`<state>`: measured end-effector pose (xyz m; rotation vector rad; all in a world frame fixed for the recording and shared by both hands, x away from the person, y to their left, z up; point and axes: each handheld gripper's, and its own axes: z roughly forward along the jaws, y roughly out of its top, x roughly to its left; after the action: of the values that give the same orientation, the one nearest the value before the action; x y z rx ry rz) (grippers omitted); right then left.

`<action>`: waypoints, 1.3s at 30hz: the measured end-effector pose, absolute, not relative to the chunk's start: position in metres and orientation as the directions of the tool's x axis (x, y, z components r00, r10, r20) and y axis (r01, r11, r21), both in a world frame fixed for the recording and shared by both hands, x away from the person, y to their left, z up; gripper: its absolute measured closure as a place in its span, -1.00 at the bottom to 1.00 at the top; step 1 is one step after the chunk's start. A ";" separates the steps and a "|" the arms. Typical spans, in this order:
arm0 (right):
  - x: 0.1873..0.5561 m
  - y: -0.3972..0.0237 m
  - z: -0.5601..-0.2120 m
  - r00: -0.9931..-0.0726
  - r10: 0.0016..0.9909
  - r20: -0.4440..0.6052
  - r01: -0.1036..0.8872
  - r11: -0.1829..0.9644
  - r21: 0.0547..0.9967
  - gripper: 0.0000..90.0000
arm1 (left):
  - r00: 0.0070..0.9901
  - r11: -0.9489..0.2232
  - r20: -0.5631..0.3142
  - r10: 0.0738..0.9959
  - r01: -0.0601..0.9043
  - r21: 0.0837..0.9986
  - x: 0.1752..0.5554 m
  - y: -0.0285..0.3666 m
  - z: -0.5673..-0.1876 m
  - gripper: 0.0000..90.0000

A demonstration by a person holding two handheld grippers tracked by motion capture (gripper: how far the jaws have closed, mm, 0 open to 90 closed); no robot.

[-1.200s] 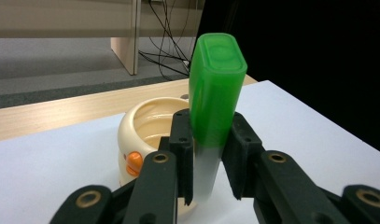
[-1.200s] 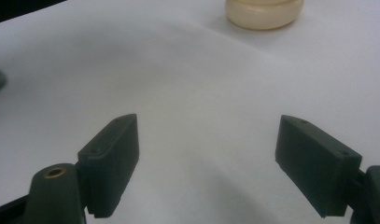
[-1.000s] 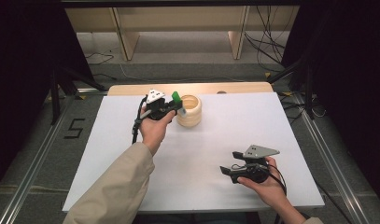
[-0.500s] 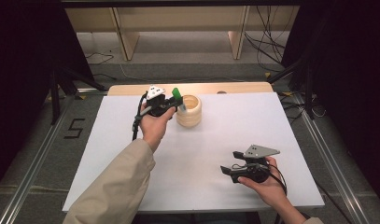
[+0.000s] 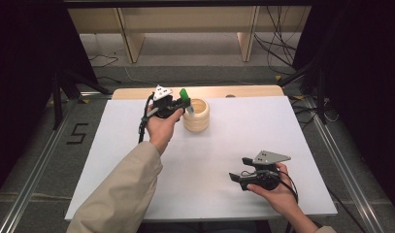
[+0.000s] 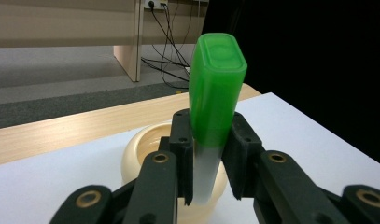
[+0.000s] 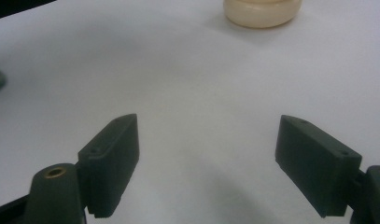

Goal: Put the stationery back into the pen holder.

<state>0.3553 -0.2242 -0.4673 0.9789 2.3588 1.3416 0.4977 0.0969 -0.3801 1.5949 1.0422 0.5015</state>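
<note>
A: Hand-held grippers, count?
B: Two. The left hand-held gripper [image 5: 181,108] is clamped on one green-capped tube [image 6: 214,100], held upright, its frosted lower end over the mouth of the bowl [image 5: 196,115]. The right hand-held gripper [image 5: 235,178] rests low at the near right, jaws spread wide with bare tabletop [image 7: 197,84] between them.
A: Containers?
B: One cream ribbed bowl, standing toward the far edge of the white tabletop [image 5: 263,131], just beside the left hand [image 5: 159,127].
A: Hands?
B: Two; the left comes out of one beige sleeve [image 5: 118,198], the right hand [image 5: 277,191] is at the near edge.
A: Any writing?
B: One mark, a "5" [image 5: 77,133] on the floor to the left. The tube cap shows no legible label.
</note>
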 end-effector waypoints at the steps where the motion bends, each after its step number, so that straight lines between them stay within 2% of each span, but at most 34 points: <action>1: 0.355 -0.224 -0.467 -0.740 0.664 0.103 0.428 0.348 0.834 -0.50 | 0.522 0.001 -0.201 0.829 0.359 0.933 0.498 0.097 -0.380 0.66; 39: 0.355 -0.224 -0.468 -0.746 0.658 0.099 0.425 0.356 0.832 -0.50 | 0.507 -0.013 -0.181 0.843 0.355 0.935 0.519 0.083 -0.384 0.66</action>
<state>0.3553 -0.2243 -0.4675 0.9689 2.3684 1.3368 0.5188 0.0826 -0.3835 1.6028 1.0512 0.5309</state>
